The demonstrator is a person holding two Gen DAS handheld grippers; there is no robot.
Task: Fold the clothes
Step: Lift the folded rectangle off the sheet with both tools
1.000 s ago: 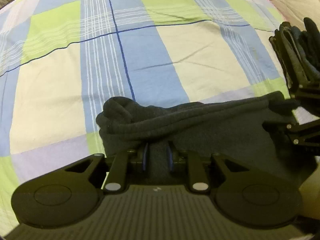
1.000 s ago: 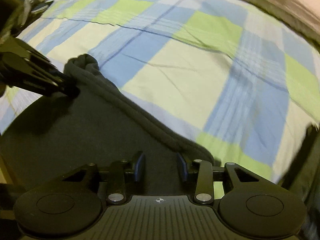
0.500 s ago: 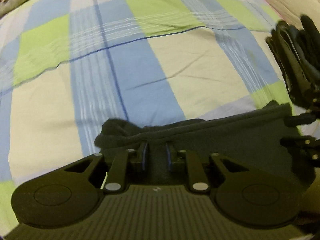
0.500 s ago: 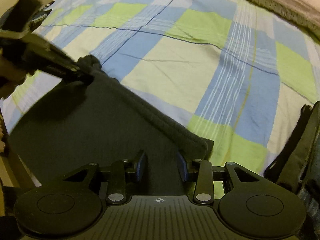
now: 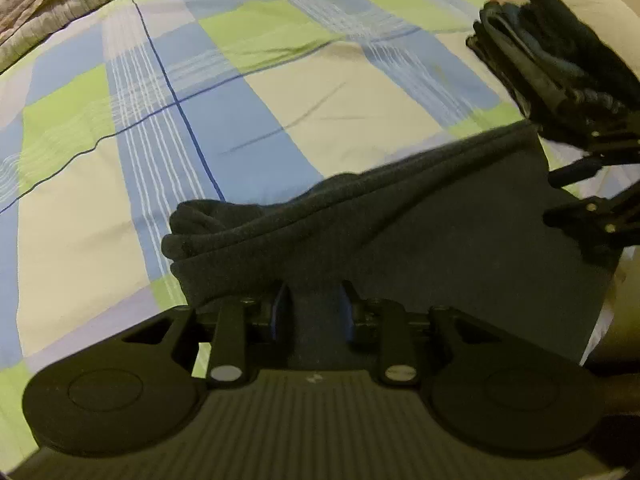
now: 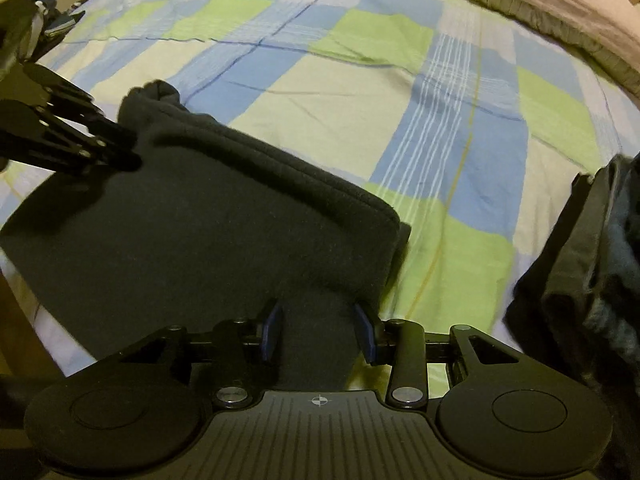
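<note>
While each tool (left (image 5: 314, 312), right (image 6: 318, 332)) pinches dark cloth (image 6: 224, 216), neither tool closes fully.

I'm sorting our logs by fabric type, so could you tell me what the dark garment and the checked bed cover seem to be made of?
Dark garment: probably fleece or thick knit, matte, with a fuzzy nap and bulky rolled edges. Checked bed cover: likely thin woven cotton, smooth and flat, holding fine sharp creases.

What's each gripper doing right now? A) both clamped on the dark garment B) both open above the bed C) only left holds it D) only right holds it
A: the left gripper and the right gripper each have the dark garment pinched between their fingers.
</note>
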